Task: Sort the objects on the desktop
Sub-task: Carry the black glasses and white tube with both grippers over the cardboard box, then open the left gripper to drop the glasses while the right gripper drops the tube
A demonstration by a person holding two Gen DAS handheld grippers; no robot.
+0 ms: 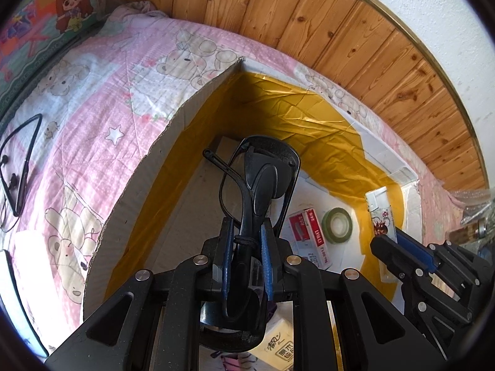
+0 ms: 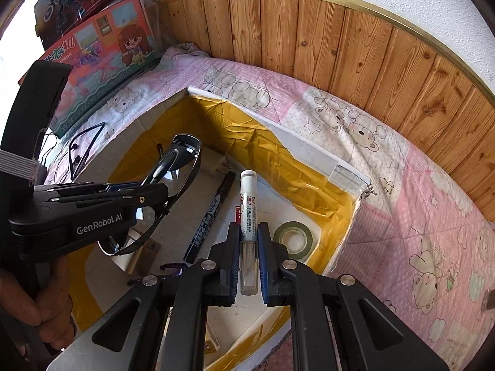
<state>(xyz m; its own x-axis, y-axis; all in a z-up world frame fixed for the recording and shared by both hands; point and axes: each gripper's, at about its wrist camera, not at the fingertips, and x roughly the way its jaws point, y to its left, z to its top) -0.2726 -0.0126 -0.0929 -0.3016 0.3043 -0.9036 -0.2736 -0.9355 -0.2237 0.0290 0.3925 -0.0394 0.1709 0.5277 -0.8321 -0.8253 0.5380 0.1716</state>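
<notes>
My left gripper (image 1: 246, 225) is shut on a folded pair of black glasses (image 1: 260, 170), which stick up past its fingertips above a cardboard box lined with yellow tape (image 1: 278, 114). To its right, my right gripper (image 1: 393, 241) holds a white lighter (image 1: 382, 213) over the same box. In the right wrist view my right gripper (image 2: 249, 228) is shut on the lighter (image 2: 248, 198), whose clear lower end sits between the pads. The left gripper (image 2: 154, 188) comes in from the left with the glasses (image 2: 182, 151).
Inside the box (image 2: 309, 191) lie a black marker (image 2: 213, 210), a green tape roll (image 2: 293, 239), red staple boxes (image 1: 309, 235) and a tissue pack (image 1: 278, 349). Black neckband earphones (image 1: 18, 167) rest on the pink bear-print quilt (image 2: 402, 216). Toy boxes (image 2: 102, 58) and wood panelling stand behind.
</notes>
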